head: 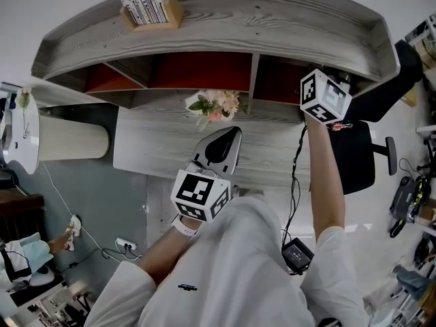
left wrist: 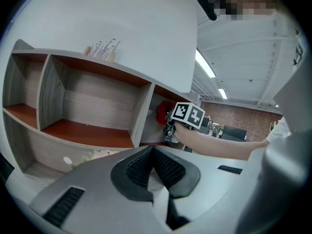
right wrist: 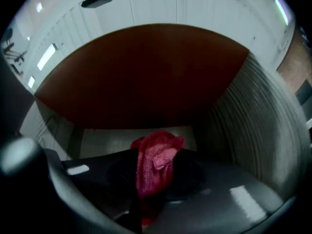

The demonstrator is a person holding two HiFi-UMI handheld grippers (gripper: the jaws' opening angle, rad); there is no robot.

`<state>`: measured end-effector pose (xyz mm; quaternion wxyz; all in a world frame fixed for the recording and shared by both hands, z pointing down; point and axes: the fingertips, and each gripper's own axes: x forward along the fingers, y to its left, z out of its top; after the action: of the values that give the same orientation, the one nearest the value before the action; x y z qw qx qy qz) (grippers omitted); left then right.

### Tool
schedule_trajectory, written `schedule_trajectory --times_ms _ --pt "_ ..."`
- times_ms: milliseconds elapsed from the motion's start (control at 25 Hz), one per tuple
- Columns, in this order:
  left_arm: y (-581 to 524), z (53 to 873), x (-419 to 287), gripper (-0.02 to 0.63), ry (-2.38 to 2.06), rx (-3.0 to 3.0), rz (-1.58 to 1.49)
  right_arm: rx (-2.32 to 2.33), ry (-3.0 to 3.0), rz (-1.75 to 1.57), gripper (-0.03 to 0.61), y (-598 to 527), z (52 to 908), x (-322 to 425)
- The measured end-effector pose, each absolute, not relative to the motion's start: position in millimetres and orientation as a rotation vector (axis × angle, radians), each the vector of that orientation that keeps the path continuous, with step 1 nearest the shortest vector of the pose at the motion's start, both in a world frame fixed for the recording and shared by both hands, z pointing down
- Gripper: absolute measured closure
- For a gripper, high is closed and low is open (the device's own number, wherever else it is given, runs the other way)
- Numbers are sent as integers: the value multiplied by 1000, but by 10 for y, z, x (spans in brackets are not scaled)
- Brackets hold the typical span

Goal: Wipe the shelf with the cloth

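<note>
The grey wooden shelf (head: 272,19) has compartments lined in red. My right gripper's marker cube (head: 325,95) sits at the mouth of the right compartment; its jaws reach inside, out of the head view. In the right gripper view, my right gripper (right wrist: 153,179) is shut on a red cloth (right wrist: 155,162), which bunches up between the pads below the red panel (right wrist: 146,77) and next to the grey side wall (right wrist: 253,126). The left gripper view also shows the cloth (left wrist: 164,112) beside that cube (left wrist: 187,114). My left gripper (head: 221,145) hangs over the desk, shut and empty, with its jaws (left wrist: 152,150) pointed at the shelf.
A small bunch of flowers (head: 214,105) lies on the desk (head: 157,148) just in front of the middle compartment. A holder of cards (head: 148,5) stands on the shelf top. A black office chair (head: 357,155) is to the right, a white lamp (head: 71,140) to the left.
</note>
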<state>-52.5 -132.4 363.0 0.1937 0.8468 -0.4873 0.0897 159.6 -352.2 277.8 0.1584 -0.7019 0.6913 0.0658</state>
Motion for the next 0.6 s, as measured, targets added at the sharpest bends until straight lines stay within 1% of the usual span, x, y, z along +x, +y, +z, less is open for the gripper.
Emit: schedule_trajectory --times_ms 80,160,360,600 --pt "-1310 3628 -491 614 -1354 2382 253 -2111 1895 141 522 -3489 2820 1775" --pt "-1303 3630 -465 614 -1343 2388 255 -2121 1822 54 523 -3462 2803 1926" --pt "-1280 3653 -401 614 -1313 2401 265 -2045 1772 -85 523 -3370 2782 1950" --pt "-1271 3656 -353 614 -1289 2415 271 -1862 1650 -423 525 -3244 3030 1973"
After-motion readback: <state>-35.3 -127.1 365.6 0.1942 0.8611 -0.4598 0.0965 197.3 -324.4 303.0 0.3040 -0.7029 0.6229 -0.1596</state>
